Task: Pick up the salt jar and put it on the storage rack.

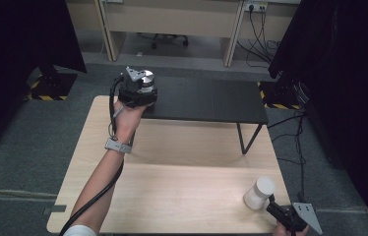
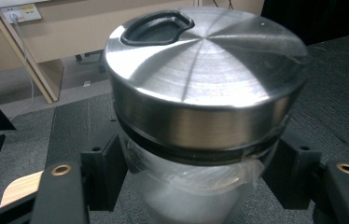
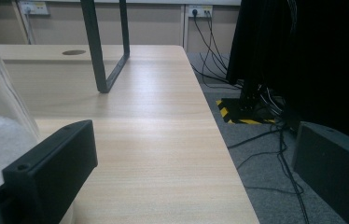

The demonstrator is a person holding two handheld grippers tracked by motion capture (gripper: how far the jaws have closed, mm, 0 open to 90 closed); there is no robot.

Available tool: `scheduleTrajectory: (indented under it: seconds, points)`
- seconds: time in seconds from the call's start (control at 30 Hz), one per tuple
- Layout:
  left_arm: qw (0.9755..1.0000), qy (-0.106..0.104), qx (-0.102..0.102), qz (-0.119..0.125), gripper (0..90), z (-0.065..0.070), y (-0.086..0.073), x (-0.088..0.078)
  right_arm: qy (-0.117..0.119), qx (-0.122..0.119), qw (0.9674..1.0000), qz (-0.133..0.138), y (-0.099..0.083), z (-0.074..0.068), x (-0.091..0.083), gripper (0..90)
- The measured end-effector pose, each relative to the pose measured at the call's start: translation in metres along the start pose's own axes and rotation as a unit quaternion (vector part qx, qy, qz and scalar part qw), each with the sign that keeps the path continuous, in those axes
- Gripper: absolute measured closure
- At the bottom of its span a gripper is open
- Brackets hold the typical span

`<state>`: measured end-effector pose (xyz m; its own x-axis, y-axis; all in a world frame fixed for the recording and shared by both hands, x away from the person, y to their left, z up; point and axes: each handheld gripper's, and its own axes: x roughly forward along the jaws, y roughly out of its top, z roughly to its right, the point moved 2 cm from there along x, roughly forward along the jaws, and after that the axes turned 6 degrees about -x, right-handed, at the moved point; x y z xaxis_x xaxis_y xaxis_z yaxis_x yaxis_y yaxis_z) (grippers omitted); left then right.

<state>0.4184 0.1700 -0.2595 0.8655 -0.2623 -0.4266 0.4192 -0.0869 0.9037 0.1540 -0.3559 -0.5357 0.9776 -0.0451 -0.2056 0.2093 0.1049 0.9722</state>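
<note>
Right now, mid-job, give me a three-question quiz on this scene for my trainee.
1. True or false: the left claw is closed on the jar with the steel lid.
2. Where is that jar? A) lying on the wooden table B) over the black shelf C) on the floor
3. Fill in: the white container stands on the wooden table just ahead of the ____ claw.

Key: 1 true, its jaws press on the clear body below the lid. 2 B. 3 right; its jaws are apart with nothing between them.
</note>
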Motion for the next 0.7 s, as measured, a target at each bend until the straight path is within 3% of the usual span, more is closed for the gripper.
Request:
scheduleTrajectory:
  seconds: [0.5,0.7]
  points:
    - [0.9998,-0.004,-0.017,0.003,30.4,-0.0055,-0.0017,0.0021,-0.002,-0.007,1.0000,-0.001,0.0003,-0.0016,0.0006,0.2]
    - [0.9999,-0.006,-0.010,0.003,29.8,-0.0064,-0.0019,0.0025,0.003,-0.010,0.9999,-0.007,0.0023,0.0001,0.0016,0.2]
